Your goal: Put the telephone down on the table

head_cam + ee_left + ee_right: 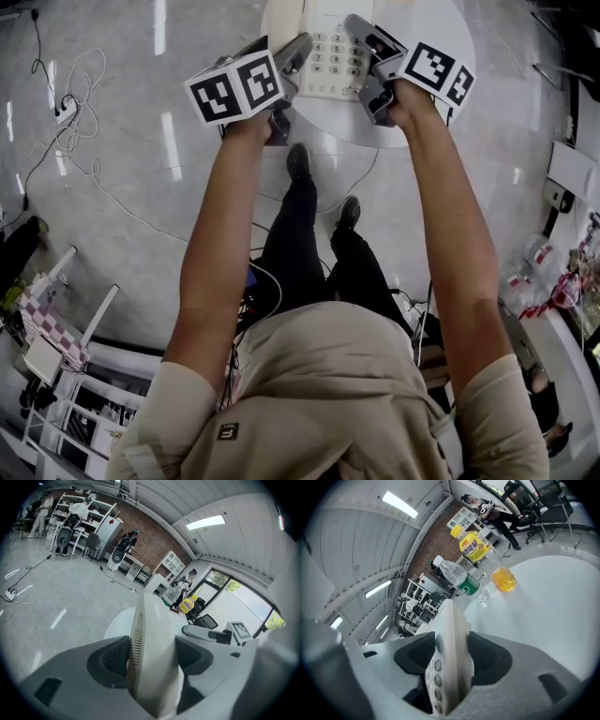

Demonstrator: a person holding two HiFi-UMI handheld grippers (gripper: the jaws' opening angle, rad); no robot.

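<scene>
A white desk telephone [330, 58] with a keypad is held over the round white table [441, 28], one gripper at each side. My left gripper [298, 52] is shut on its left edge; in the left gripper view the phone's white body [152, 663] stands clamped between the grey jaws. My right gripper [367, 39] is shut on its right edge; the right gripper view shows the keypad side [450, 667] pinched between the jaws. I cannot tell whether the phone touches the tabletop.
On the table's far side stand a yellow-labelled drink bottle [474, 546], a clear water bottle [461, 581] and a glass of orange drink [502, 576]. Cables [66, 112] trail over the shiny floor at left. Shelves [79, 515] and people fill the background.
</scene>
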